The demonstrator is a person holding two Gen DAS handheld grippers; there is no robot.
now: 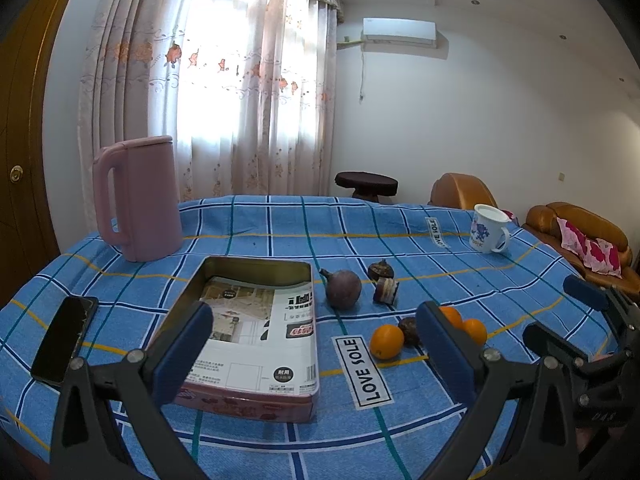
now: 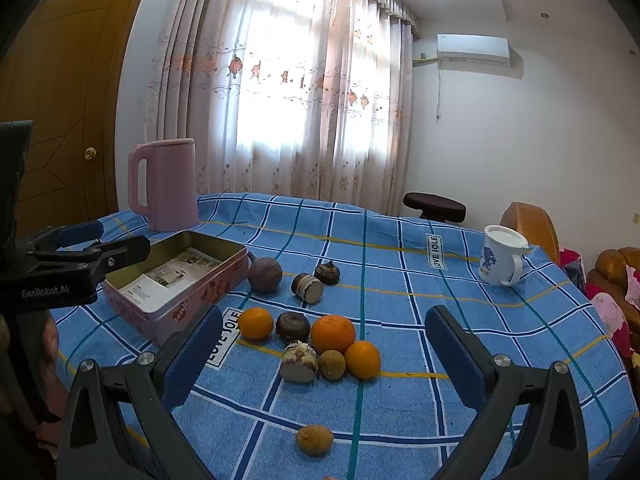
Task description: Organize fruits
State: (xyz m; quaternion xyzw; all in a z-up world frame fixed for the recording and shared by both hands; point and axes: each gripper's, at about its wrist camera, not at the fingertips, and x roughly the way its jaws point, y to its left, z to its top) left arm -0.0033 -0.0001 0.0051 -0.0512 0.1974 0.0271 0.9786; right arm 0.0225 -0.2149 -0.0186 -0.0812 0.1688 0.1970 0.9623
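Both claws spread wide, holding nothing: left claw [image 1: 316, 352] hanging over the near edge of the tin [image 1: 256, 334], right claw [image 2: 324, 360] hovering just short of the fruit pile on the bench [image 2: 460, 364]. From the right wrist view: biggest orange [image 2: 333, 333] dead centre, second orange [image 2: 256, 323] at 9 o'clock of it, third orange [image 2: 362, 359] at 5, dark chestnut-looking thing [image 2: 293, 327] squeezed between, cut piece [image 2: 299, 361] and small brown fruit [image 2: 331, 365] touching at 6 to 7. Stray brown one [image 2: 314, 439] well apart at 6, purple round fruit [image 2: 264, 274] just beside the tin's far corner at 11. Main worry: everything packed tight and round, so closing on one orange probably nudges the neighbours and sends them rolling over the cloth, maybe off the edge. Also easy to pinch two at once, or clip the tin wall. Cup [image 2: 502, 258] way off at 2, safe enough.
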